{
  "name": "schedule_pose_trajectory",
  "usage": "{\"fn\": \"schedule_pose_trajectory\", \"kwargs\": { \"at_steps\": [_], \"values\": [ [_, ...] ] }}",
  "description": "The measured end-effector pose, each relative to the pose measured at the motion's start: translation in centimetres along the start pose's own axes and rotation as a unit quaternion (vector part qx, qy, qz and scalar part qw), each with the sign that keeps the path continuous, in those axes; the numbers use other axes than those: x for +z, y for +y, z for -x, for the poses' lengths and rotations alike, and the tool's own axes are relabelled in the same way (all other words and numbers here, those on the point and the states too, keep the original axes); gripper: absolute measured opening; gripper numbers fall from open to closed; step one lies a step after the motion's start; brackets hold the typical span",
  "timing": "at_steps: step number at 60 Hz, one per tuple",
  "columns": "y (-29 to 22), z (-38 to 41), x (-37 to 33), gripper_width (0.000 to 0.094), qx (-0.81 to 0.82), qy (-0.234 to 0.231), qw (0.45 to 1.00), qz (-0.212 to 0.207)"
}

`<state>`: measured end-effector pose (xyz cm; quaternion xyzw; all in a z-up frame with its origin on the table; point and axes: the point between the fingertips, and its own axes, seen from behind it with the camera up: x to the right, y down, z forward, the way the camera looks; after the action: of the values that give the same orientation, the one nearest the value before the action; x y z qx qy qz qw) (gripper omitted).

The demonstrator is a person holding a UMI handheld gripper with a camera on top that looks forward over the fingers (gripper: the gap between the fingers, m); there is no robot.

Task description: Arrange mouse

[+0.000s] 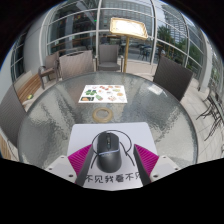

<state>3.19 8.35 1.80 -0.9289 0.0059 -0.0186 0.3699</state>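
Note:
A dark grey computer mouse (108, 155) lies on a white mouse mat (112, 150) with black characters printed along its near edge. The mat rests on a round glass table (60, 120). The mouse stands between my gripper's (110, 162) two fingers, whose magenta pads (82, 158) show at either side of it. Gaps of white mat show between each pad and the mouse, so the fingers are open about it. The mouse rests on the mat.
A card with colourful stickers (103, 95) lies on the far part of the table. Several chairs (75, 65) stand around the table. A wooden table (130, 27) and glass walls lie beyond.

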Motion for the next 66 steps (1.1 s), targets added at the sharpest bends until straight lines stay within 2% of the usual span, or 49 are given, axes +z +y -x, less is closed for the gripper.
{"fn": "schedule_pose_trajectory", "kwargs": {
  "at_steps": [7,13,17,36,49,66],
  "values": [
    [-2.4,-0.3,-5.1,0.081,0.006,-0.008,1.0,-0.026],
    [-4.2,-0.8,-10.5,0.087,0.023,-0.012,0.998,-0.054],
    [-4.6,-0.9,-14.1,0.0863,0.03,-0.019,0.997,-0.07],
    [1.9,-1.2,-25.7,0.0856,0.016,-0.027,0.997,-0.073],
    [4.8,-0.5,-29.4,0.0857,0.016,-0.037,0.996,-0.076],
    [6.0,0.4,-31.5,0.0856,0.005,-0.042,0.995,-0.09]
  ]
}}
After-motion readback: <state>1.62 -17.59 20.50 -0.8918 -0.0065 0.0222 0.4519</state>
